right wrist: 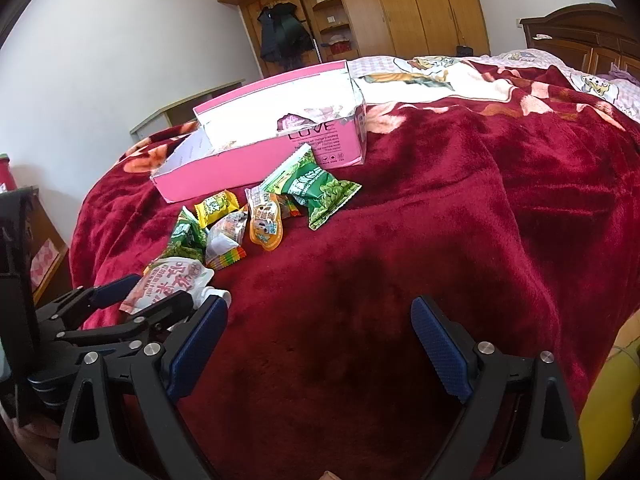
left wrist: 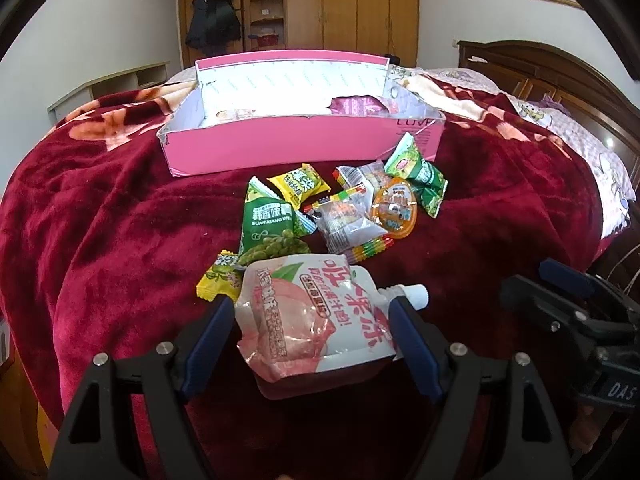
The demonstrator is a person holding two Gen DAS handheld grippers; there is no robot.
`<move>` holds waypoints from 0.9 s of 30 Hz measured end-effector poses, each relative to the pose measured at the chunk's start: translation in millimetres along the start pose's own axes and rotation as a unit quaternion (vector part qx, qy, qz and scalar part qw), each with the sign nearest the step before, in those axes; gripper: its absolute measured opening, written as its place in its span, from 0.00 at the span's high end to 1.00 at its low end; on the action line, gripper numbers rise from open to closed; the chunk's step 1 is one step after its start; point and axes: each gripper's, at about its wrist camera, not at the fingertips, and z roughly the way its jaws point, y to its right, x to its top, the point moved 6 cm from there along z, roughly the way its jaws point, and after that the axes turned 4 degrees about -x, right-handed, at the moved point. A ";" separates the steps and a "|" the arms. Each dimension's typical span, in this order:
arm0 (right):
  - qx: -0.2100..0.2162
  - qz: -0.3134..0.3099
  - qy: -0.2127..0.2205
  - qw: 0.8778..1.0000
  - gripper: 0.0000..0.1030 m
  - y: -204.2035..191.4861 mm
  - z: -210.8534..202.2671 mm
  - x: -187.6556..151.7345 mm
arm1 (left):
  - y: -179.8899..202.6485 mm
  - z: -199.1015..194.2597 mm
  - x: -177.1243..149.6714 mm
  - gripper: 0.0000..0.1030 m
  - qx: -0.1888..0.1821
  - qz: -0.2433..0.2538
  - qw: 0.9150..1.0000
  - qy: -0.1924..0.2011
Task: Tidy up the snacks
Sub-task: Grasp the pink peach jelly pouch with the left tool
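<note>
A white and pink peach jelly pouch (left wrist: 308, 320) with a white spout lies flat on the red blanket (right wrist: 440, 200). My left gripper (left wrist: 309, 304) is open, one finger on each side of the pouch, the pads at its edges without squeezing it. The right wrist view shows the same left gripper (right wrist: 156, 292) around the pouch (right wrist: 172, 280). My right gripper (right wrist: 319, 306) is open over bare blanket, to the right of the pouch, with nothing between its fingers. Behind the snacks stands an open pink box (left wrist: 280, 144) with a few packets inside.
Loose snacks lie between pouch and box: a green pea packet (left wrist: 272, 224), yellow packets (left wrist: 298, 184), clear packets with rainbow edges (left wrist: 348, 224), an orange jelly cup (left wrist: 394, 206), another green packet (left wrist: 420, 172). A dark headboard (left wrist: 540, 72) stands right, a wooden wardrobe (left wrist: 340, 4) behind.
</note>
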 end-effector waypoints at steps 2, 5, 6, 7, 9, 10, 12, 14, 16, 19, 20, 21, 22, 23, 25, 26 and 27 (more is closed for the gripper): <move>0.000 0.000 0.000 1.000 0.08 0.0 -0.1 0.2 | 1.3 0.4 0.1 0.19 0.004 -0.001 1.000 0.007; 0.001 0.003 0.000 1.000 0.08 0.4 -0.4 -0.1 | 2.4 1.2 0.5 0.19 0.002 -0.004 1.000 0.013; 0.001 0.004 -0.001 1.000 0.08 0.6 -0.4 -0.6 | 1.7 1.7 0.6 0.19 0.000 -0.008 1.000 0.015; 0.001 0.005 -0.001 1.000 0.08 0.4 -0.7 -1.1 | 0.7 2.2 0.6 0.19 -0.003 -0.013 1.000 0.018; 0.001 0.005 0.001 1.000 0.08 -0.3 -1.7 -2.1 | -1.3 3.9 -0.2 0.19 -0.007 -0.021 1.000 0.021; 0.001 0.004 0.001 1.000 0.08 -0.6 -1.4 -3.1 | -2.3 4.7 -0.3 0.18 -0.009 -0.025 0.999 0.023; 0.002 0.005 0.000 1.000 0.08 -0.3 -1.1 -2.5 | -2.8 5.9 -0.4 0.17 -0.012 -0.030 0.999 0.024; 0.003 0.007 -0.001 1.000 0.08 0.3 -0.9 -1.5 | -2.9 7.0 -0.2 0.16 -0.015 -0.032 0.999 0.026; 0.004 0.008 -0.001 1.000 0.08 0.7 -1.2 -1.1 | -2.0 5.9 0.5 0.16 -0.015 -0.032 0.999 0.028; 0.003 0.008 -0.001 1.000 0.08 0.8 -1.3 -1.1 | -1.7 5.1 0.4 0.17 -0.016 -0.031 0.999 0.029; 0.003 0.008 -0.001 1.000 0.08 0.9 -1.2 -1.0 | -2.3 4.9 0.3 0.21 -0.018 -0.033 0.999 0.030; 0.003 0.008 -0.001 1.000 0.08 0.8 -1.2 -1.1 | -3.7 3.7 0.4 0.23 -0.015 -0.035 0.999 0.033; 0.002 0.007 -0.001 1.000 0.08 1.0 -1.0 -1.1 | -4.5 3.0 0.5 0.23 -0.018 -0.037 0.999 0.034; 0.002 0.007 -0.002 1.000 0.08 1.1 -0.9 -1.1 | -5.4 2.7 0.5 0.23 -0.021 -0.038 0.998 0.034; 0.001 0.006 -0.002 1.000 0.08 1.5 -1.1 -1.3 | -6.1 1.7 0.4 0.24 -0.024 -0.040 0.998 0.033; 0.002 0.007 -0.002 1.000 0.08 1.0 -1.0 -1.3 | -6.4 0.6 0.5 0.31 -0.025 -0.040 0.998 0.034; 0.002 0.007 -0.002 1.000 0.08 1.2 -1.0 -1.1 | -6.0 -1.6 1.1 0.31 -0.030 -0.041 0.998 0.036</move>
